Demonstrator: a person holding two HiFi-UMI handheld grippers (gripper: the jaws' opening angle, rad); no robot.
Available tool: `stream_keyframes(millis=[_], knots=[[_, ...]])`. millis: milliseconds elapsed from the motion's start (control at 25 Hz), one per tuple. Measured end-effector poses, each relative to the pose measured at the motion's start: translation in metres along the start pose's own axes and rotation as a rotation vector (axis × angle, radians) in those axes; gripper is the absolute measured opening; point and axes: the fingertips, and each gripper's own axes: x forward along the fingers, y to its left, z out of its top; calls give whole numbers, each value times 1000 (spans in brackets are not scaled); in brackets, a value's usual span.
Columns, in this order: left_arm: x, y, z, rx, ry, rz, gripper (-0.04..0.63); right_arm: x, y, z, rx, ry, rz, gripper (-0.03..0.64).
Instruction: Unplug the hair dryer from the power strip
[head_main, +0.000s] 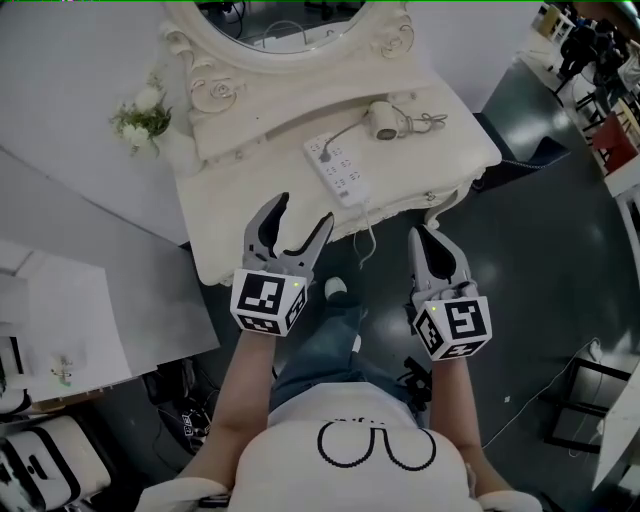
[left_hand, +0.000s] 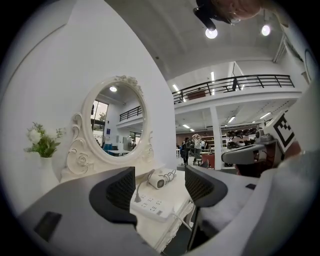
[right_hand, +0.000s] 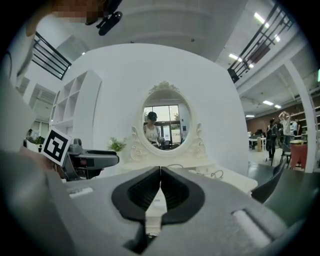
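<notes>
A white hair dryer (head_main: 384, 119) lies on the white vanity table (head_main: 240, 245), its cord coiled beside it. Its lead runs to a grey plug (head_main: 323, 155) seated in the far end of a white power strip (head_main: 341, 170). My left gripper (head_main: 304, 210) hangs open and empty just short of the table's front edge, pointing at the strip. In the left gripper view the strip (left_hand: 152, 205), plug (left_hand: 137, 198) and dryer (left_hand: 159, 181) show between the wide jaws of the left gripper (left_hand: 160, 187). My right gripper (head_main: 426, 234) is shut and empty, to the right, off the table edge; the right gripper (right_hand: 160, 184) points level at the vanity.
An oval mirror (head_main: 290, 25) in an ornate frame stands at the back of the table. A vase of white flowers (head_main: 143, 118) sits at the back left. The strip's own cable (head_main: 368, 232) drops over the front edge. Dark floor lies on the right, a grey desk (head_main: 90, 300) on the left.
</notes>
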Motion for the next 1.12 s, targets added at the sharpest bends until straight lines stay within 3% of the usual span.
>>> stream_keyframes(millis=[80,160,360,560,1120], knots=[[13,4,-7,1,12,5,304,12,-6,-4,4,20,18,11],[28,10,-12,-13,18,13,304,29,-12,-8,4,47,51,144],[68,34,-24,-80,35,34,304,74,-27,-10,-33,85,118,160],[107,56,-48,-132,113,-14,304,126,-39,-11,-52,136,187,160],[195,101,-137,-67,377,-83,210,235,-46,-75,-53,351,315,155]])
